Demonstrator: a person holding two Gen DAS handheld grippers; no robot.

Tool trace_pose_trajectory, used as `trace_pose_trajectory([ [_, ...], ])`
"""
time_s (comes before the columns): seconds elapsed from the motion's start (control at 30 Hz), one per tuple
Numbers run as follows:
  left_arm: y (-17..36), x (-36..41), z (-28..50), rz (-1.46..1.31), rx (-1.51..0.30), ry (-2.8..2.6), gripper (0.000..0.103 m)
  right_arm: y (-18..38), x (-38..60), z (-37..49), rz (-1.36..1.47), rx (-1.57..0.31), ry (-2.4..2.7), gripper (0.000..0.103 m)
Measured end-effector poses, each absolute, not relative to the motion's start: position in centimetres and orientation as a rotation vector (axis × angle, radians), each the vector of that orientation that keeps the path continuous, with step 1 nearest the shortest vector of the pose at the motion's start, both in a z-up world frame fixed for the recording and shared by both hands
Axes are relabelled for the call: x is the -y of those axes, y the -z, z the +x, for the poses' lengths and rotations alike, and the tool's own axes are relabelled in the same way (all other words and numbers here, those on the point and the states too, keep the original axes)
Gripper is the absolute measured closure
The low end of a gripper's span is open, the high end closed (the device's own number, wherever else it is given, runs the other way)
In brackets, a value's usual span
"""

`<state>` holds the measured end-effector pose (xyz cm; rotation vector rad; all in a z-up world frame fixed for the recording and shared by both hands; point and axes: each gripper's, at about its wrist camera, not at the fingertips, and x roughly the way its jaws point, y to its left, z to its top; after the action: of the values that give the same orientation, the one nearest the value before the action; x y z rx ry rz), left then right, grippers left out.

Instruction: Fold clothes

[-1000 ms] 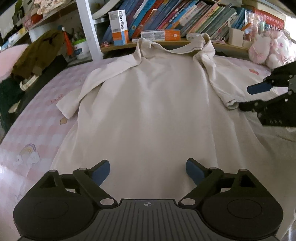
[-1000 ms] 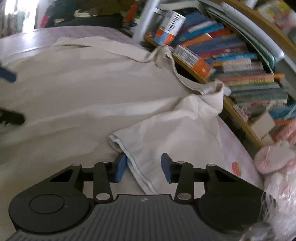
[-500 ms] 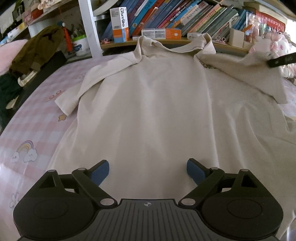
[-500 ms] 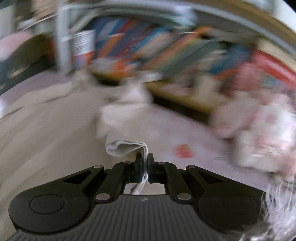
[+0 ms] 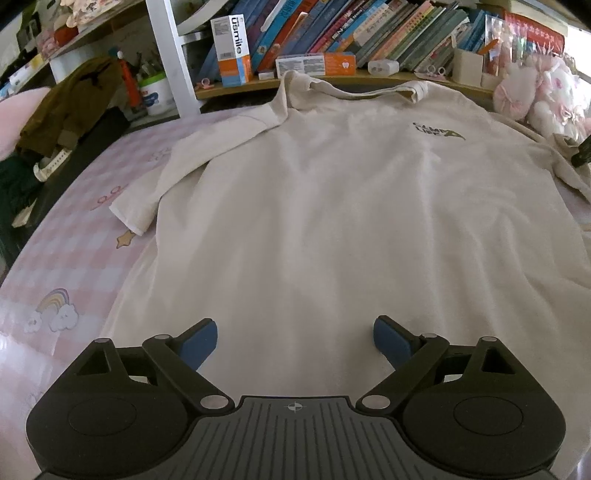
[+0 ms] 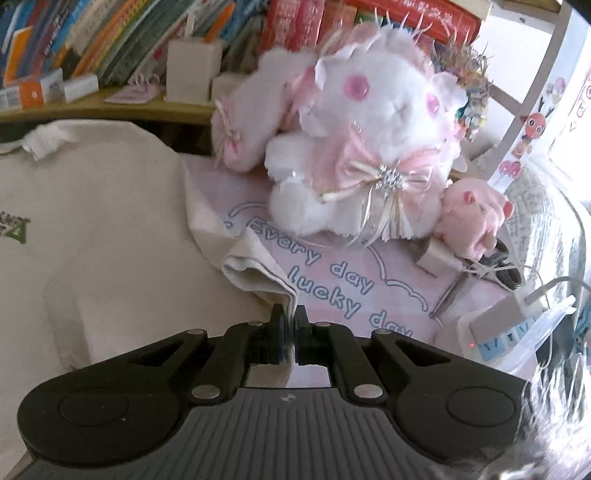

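A cream T-shirt (image 5: 332, 206) lies face up on the pink bed, collar toward the bookshelf, a small dark logo (image 5: 437, 130) on its chest. Its left sleeve (image 5: 155, 184) lies flat, stretched out to the side. My left gripper (image 5: 295, 339) hovers open over the shirt's lower part, nothing between its fingers. My right gripper (image 6: 290, 317) is shut on the cuff of the right sleeve (image 6: 258, 273), which is pulled outward over the sheet. In the left wrist view only a dark bit of that gripper (image 5: 583, 153) shows at the right edge.
A low shelf of books (image 5: 351, 33) and boxes runs behind the collar. Plush toys (image 6: 369, 147) sit just beyond the held sleeve, with a power strip (image 6: 517, 325), cable and scissors to their right. A brown garment (image 5: 70, 110) is piled at the bed's far left.
The right gripper closed on the sleeve cuff and swung it from lying folded over the shirt's body out to the right, uncovering the chest logo. The left gripper stayed put.
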<state>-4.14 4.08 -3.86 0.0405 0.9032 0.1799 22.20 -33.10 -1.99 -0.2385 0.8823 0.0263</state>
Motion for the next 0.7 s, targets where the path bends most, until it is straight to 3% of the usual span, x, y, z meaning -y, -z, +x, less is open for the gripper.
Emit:
trace_pose_trajectory([
  [0.23,3.7,-3.8,-4.2,0.068,-0.911,-0.179,0.009,2.6,32.6,22.6,-0.304,-0.867,-0.002,0.095],
  [0.3,3.4,-3.7,-4.1,0.107,-0.910,-0.183,0.009,2.3,32.6,22.3,-0.301,-0.855,0.009,0.079],
  [0.37,2.8,-4.0,-4.2,0.132,-0.885,-0.192,0.009,1.7,32.8,21.8,-0.262,-0.832,0.012,0.069],
  [0.57,0.8,-6.4,-3.5,0.110,-0.823,-0.261,0.009,-0.4,32.6,17.2,-0.156,-0.768,-0.073,0.054],
  [0.7,0.2,-8.5,-3.2,0.049,-0.798,-0.316,0.009,-0.5,30.8,12.9,-0.150,-0.771,-0.171,0.054],
])
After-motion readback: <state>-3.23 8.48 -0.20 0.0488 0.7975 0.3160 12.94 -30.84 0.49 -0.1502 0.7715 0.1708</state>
